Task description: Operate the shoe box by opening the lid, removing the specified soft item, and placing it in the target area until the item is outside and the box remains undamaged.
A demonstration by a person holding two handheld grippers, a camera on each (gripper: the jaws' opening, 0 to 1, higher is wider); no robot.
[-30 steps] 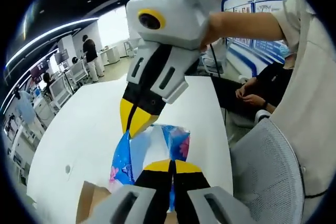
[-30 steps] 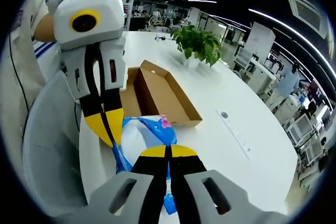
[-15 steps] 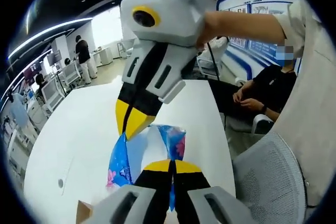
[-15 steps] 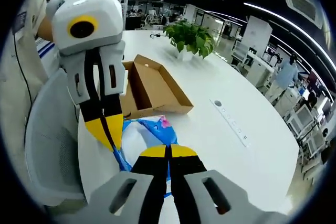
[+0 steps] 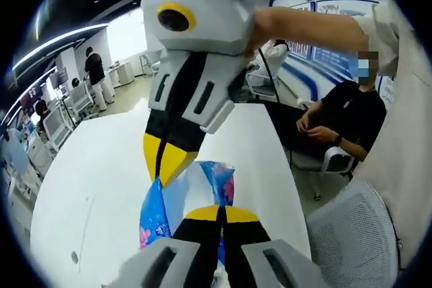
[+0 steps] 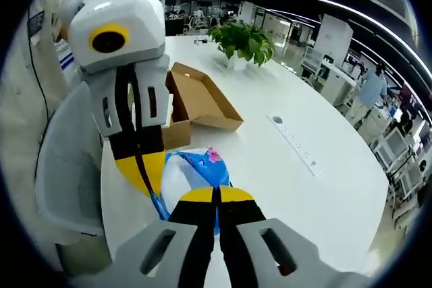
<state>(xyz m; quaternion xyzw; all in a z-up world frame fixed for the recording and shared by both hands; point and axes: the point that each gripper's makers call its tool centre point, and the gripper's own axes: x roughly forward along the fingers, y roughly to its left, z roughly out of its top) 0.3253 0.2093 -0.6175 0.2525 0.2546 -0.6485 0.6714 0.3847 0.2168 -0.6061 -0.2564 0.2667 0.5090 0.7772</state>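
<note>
A soft blue-and-white packet with pink print (image 5: 221,179) hangs stretched between both grippers above the white table (image 5: 88,166). My left gripper (image 5: 221,211) is shut on its near edge. From above, my right gripper (image 5: 164,166) reaches in, shut on the packet's left corner. In the right gripper view the same packet (image 6: 201,166) sits in my right gripper (image 6: 217,197), with my left gripper (image 6: 145,177) clamped on its left side. The open brown cardboard shoe box (image 6: 202,102) lies on the table behind the packet, apart from it.
A potted green plant (image 6: 243,42) stands beyond the box and a power strip (image 6: 293,143) lies on the table (image 6: 290,193) to the right. A grey mesh chair (image 5: 351,234) is beside the table edge. A seated person (image 5: 337,116) is past it.
Both grippers, still shut on the packet, have carried it away from the box. The box has dropped out of the left gripper view and sits farther off in the right gripper view.
</note>
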